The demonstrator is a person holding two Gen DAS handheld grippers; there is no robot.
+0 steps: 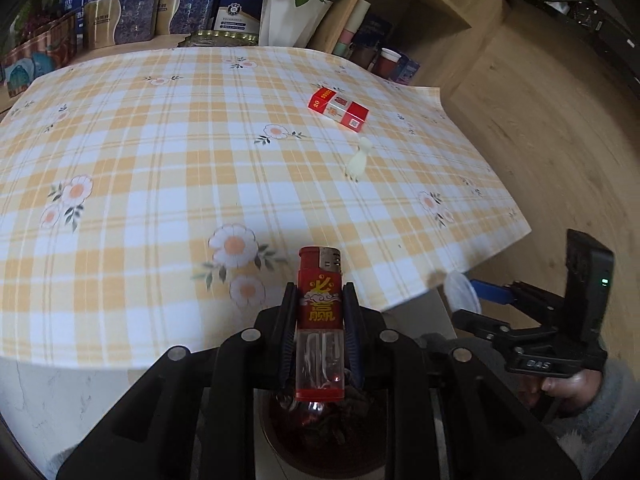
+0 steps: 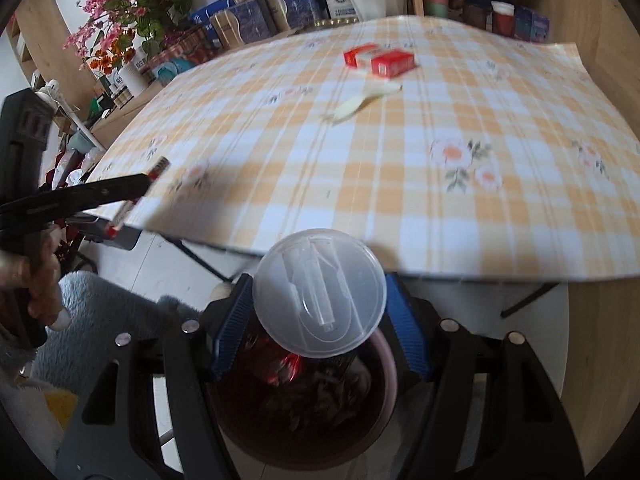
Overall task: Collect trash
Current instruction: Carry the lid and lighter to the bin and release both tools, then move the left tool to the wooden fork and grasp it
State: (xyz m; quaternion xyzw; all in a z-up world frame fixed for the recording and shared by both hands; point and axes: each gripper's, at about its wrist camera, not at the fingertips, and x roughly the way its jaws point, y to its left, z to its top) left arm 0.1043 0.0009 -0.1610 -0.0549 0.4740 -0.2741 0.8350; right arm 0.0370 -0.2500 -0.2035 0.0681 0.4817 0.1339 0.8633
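Observation:
My left gripper [image 1: 319,300] is shut on a red and clear lighter [image 1: 320,320], held upright over a dark red trash bin [image 1: 320,436] beside the table. My right gripper [image 2: 320,312] is shut on a clear plastic cup lid [image 2: 320,292], held over the same bin [image 2: 384,396], which holds dark scraps. On the checked tablecloth [image 1: 160,160] lie a red cigarette pack [image 1: 338,109], also in the right wrist view [image 2: 380,60], and a pale plastic spoon [image 1: 358,162], also in the right wrist view [image 2: 360,102]. The right gripper shows in the left view [image 1: 492,292]; the left one shows in the right view [image 2: 132,188].
Boxes, a tin and a white flower pot [image 1: 292,20] stand at the table's far edge. A wooden shelf [image 1: 420,4] with cups is at the back right. Pink flowers [image 2: 124,8] stand at the far left. Wooden floor [image 1: 540,120] lies to the right.

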